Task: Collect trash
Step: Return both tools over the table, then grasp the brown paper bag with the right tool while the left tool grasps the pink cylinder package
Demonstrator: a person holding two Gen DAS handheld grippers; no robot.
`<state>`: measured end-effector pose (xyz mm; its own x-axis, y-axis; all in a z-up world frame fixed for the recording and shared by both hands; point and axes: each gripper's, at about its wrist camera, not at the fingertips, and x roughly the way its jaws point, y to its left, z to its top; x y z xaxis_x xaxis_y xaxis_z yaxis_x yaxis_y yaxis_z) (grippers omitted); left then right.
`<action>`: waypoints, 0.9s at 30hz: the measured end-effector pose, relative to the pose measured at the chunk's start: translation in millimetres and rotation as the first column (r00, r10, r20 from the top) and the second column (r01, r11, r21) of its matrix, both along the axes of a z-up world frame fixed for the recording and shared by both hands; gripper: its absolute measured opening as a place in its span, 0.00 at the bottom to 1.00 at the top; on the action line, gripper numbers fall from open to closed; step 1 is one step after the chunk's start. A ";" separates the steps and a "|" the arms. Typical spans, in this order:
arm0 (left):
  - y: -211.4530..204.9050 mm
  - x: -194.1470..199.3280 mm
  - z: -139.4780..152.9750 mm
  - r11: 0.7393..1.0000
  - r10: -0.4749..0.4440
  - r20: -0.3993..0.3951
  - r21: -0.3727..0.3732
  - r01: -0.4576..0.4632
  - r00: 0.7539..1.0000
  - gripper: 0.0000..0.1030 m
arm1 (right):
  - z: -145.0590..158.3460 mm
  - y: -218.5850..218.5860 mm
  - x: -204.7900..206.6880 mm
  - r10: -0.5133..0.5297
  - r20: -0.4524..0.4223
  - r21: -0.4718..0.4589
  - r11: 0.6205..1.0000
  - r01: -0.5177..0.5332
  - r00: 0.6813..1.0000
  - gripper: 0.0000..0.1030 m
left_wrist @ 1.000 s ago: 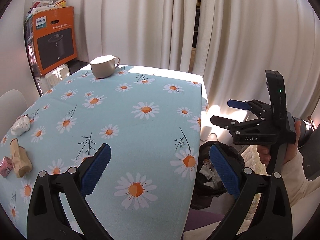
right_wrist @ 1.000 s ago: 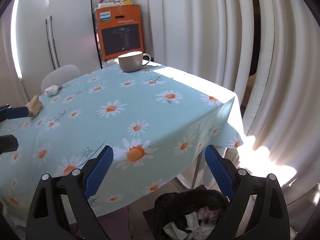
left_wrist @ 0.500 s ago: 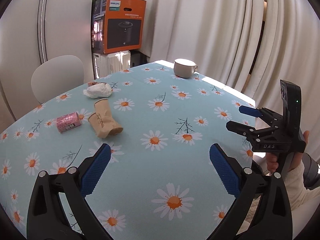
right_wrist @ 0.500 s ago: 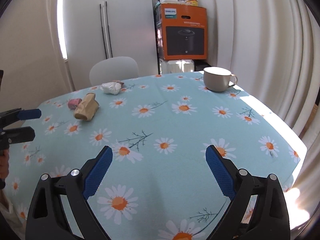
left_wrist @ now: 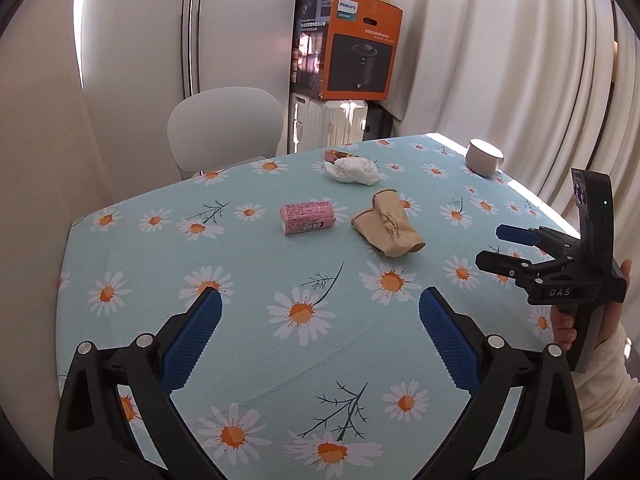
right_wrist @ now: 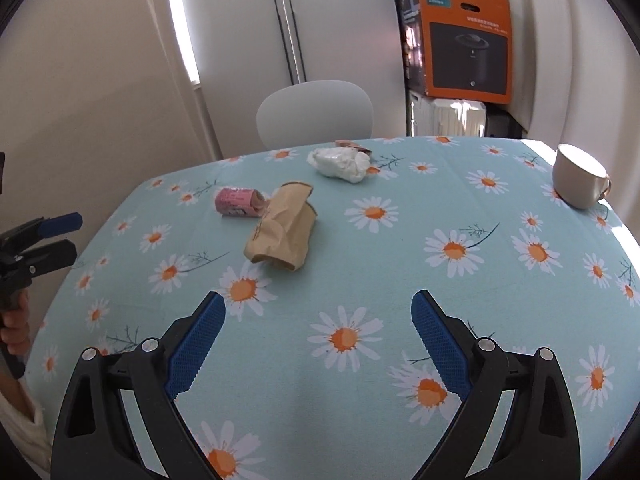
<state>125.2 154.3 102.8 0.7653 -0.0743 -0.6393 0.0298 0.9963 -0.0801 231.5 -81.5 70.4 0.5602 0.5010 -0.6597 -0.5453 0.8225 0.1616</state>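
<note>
Item 1, nearest: left gripper (left_wrist: 320,334), jaws standing wide apart, holding nothing, hovering over the near part of the counter (left_wrist: 248,364).

Item 2: right gripper (right_wrist: 319,338), jaws likewise spread and empty, hanging over the daisy cloth; in the left view it is showing at the right edge, gripped by a hand (left_wrist: 568,322).

Item 3, mid-counter: crumpled brown paper bag (right_wrist: 282,228), lying flat, nearest trash to both grippers.

Item 4: pink wrapped roll (right_wrist: 237,202), lying on its side just beside the bag, nearly touching it in the right view.

Item 5, farther: white wadded tissue (right_wrist: 340,164), with a small reddish wrapper (right_wrist: 350,144) peeking out behind it.

Item 6, far right: beige cup (right_wrist: 580,184), sitting near the counter edge; probably not trash.

Item 7, beyond: white chair (right_wrist: 316,114), orange carton (right_wrist: 466,40).

Risks, as judged: the bag being limp, a shallow pinch is likely tearing or slipping off; closing on the bag may be nudging the roll and setting it rolling; pads pressing low may be snagging the cloth and dragging the cup toward the edge.
</note>
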 end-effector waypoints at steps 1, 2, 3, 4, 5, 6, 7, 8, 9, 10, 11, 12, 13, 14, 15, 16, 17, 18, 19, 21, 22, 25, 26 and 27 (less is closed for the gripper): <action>7.0 -0.9 -0.8 1.000 0.011 -0.005 -0.004 -0.011 1.000 0.94 | -1.5 6.9 4.1 0.003 -0.009 -0.003 1.000 -0.003 1.000 0.87; 12.1 -1.8 -2.2 1.000 0.022 -0.011 -0.006 -0.022 1.000 0.94 | -2.8 15.1 8.4 0.007 -0.015 -0.006 1.000 -0.007 1.000 0.87; 17.3 -2.8 -3.5 0.999 0.033 -0.015 -0.007 -0.033 0.999 0.94 | -4.4 21.3 12.6 0.014 -0.025 -0.008 1.000 -0.014 1.000 0.87; 22.1 -3.7 -4.6 0.999 0.046 -0.019 -0.006 -0.046 0.999 0.94 | -5.9 26.4 16.4 0.016 -0.034 -0.008 1.000 -0.016 0.999 0.87; 25.9 -4.6 -5.6 0.998 0.058 -0.022 -0.002 -0.058 0.998 0.94 | -6.6 31.2 19.4 0.016 -0.039 -0.007 1.000 -0.017 0.999 0.87; 28.8 -6.0 -6.3 0.998 0.065 -0.025 -0.001 -0.065 0.998 0.94 | -7.6 35.5 22.2 0.021 -0.048 -0.003 1.000 -0.021 0.999 0.87; 31.8 -7.0 -6.5 0.998 0.070 -0.027 -0.003 -0.070 0.997 0.94 | -8.6 39.5 24.9 0.028 -0.059 0.003 1.000 -0.028 0.998 0.87; 33.9 -7.5 -6.5 0.997 0.077 -0.029 -0.003 -0.077 0.997 0.94 | -9.5 43.0 27.9 0.032 -0.066 0.006 0.999 -0.031 0.997 0.87; 35.6 -7.9 -6.8 0.996 0.084 -0.030 0.001 -0.084 0.996 0.94 | -10.5 46.1 30.7 0.031 -0.073 0.005 1.000 -0.031 0.997 0.87; 36.9 -8.4 -7.0 0.996 0.090 -0.032 0.009 -0.090 0.995 0.94 | -11.4 49.6 33.8 0.035 -0.082 0.006 0.999 -0.035 0.996 0.87; 37.6 -8.2 -7.3 0.996 0.093 -0.033 0.014 -0.093 0.995 0.94 | -13.2 51.6 36.9 0.045 -0.092 0.011 0.999 -0.045 0.995 0.87; 38.9 -8.2 -7.8 0.996 0.094 -0.034 0.013 -0.093 0.995 0.94 | -14.8 54.8 40.3 0.045 -0.103 0.005 0.999 -0.045 0.994 0.87; 39.6 -8.0 -8.5 0.996 0.094 -0.036 0.010 -0.093 0.995 0.94 | -16.5 57.7 43.1 0.034 -0.105 -0.012 0.999 -0.036 0.994 0.86; 40.1 -7.5 -9.7 0.996 0.094 -0.039 0.009 -0.094 0.995 0.94 | -18.0 60.3 45.6 0.030 -0.105 -0.022 0.999 -0.033 0.994 0.86; 40.8 -6.9 -11.0 0.996 0.094 -0.041 0.010 -0.093 0.995 0.94 | -20.0 62.4 48.6 0.035 -0.111 -0.025 0.999 -0.038 0.993 0.84; 40.9 -6.2 -12.3 0.996 0.092 -0.044 0.010 -0.092 0.995 0.94 | -22.5 64.4 52.0 0.045 -0.129 -0.022 0.999 -0.048 0.991 0.73; 41.0 -4.9 -13.6 0.996 0.093 -0.050 0.009 -0.092 0.994 0.94 | -26.1 65.1 56.6 0.053 -0.155 -0.008 0.998 -0.055 0.987 0.67; 41.1 -4.0 -15.1 0.996 0.092 -0.056 0.008 -0.092 0.994 0.94 | -29.6 64.8 60.6 0.049 -0.171 0.009 0.999 -0.049 0.984 0.61; 40.7 -2.5 -16.2 0.996 0.089 -0.061 0.006 -0.089 0.994 0.94 | -33.6 64.5 64.2 0.033 -0.182 0.015 0.999 -0.031 0.983 0.51; 39.1 1.3 -18.1 0.996 0.088 -0.075 0.013 -0.087 0.993 0.94 | -36.9 60.5 66.6 0.027 -0.193 0.047 0.999 -0.018 0.981 0.45; 37.8 2.9 -18.2 0.996 0.086 -0.077 0.018 -0.085 0.993 0.94 | -36.0 57.2 65.7 0.028 -0.188 0.066 0.998 -0.016 0.982 0.45; 33.3 8.9 -18.2 0.997 0.073 -0.084 0.026 -0.071 0.994 0.94 | -28.6 45.9 62.6 0.023 -0.150 0.110 0.994 -0.007 0.988 0.45; 31.3 11.5 -17.8 0.998 0.067 -0.086 0.024 -0.065 0.994 0.94 | -25.1 41.4 61.6 0.015 -0.138 0.129 0.992 0.002 0.990 0.45; 28.9 14.5 -17.5 0.998 0.061 -0.089 0.024 -0.059 0.994 0.94 | -21.3 35.8 60.3 0.014 -0.128 0.155 0.988 0.006 0.992 0.45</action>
